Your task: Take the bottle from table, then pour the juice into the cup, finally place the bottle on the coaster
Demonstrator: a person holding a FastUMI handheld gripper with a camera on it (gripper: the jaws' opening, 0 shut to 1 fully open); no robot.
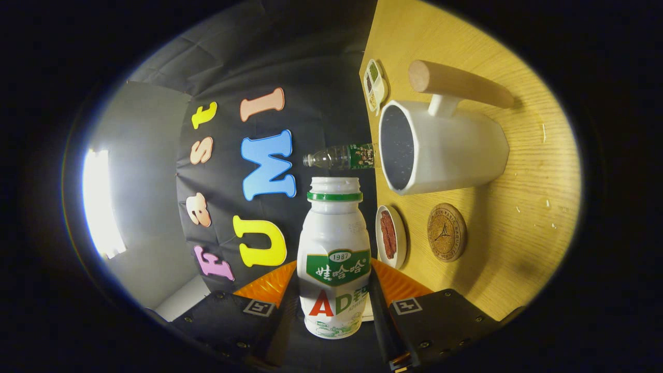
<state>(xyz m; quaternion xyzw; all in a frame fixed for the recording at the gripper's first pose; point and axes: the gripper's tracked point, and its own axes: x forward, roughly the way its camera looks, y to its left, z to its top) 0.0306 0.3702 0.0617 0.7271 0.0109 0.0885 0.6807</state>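
Hand-held gripper (334, 305): clenched on the bottle (334, 259), one finger pressing each side of its lower body. The whole view is rolled sideways, so the worktop (523, 207) stands like a wall beside the bottle; judged from this, the gripper is turned over to pour.

Bottle: white, green collar, cap off, open mouth pointing ahead of the fingers. It is clear of the worktop, held in the air. Mouth sits near the cup (440, 147) rim but short of it, not yet over the opening.

Cup: white, wooden handle, standing on the worktop just beyond the bottle's mouth. Dark inside; no juice can be made out in it.

Coaster (446, 232): round cork disc on the worktop, just beside the cup base, bare, kept free for the bottle's last stop.

Small dish (391, 235): between bottle and coaster, holding reddish strips.

Divided dish (375, 84): beyond the cup, near the worktop edge.

Clear bottle (339, 157): beyond the cup rim, near the back wall.

Step judged: pour approach; placing not yet begun.
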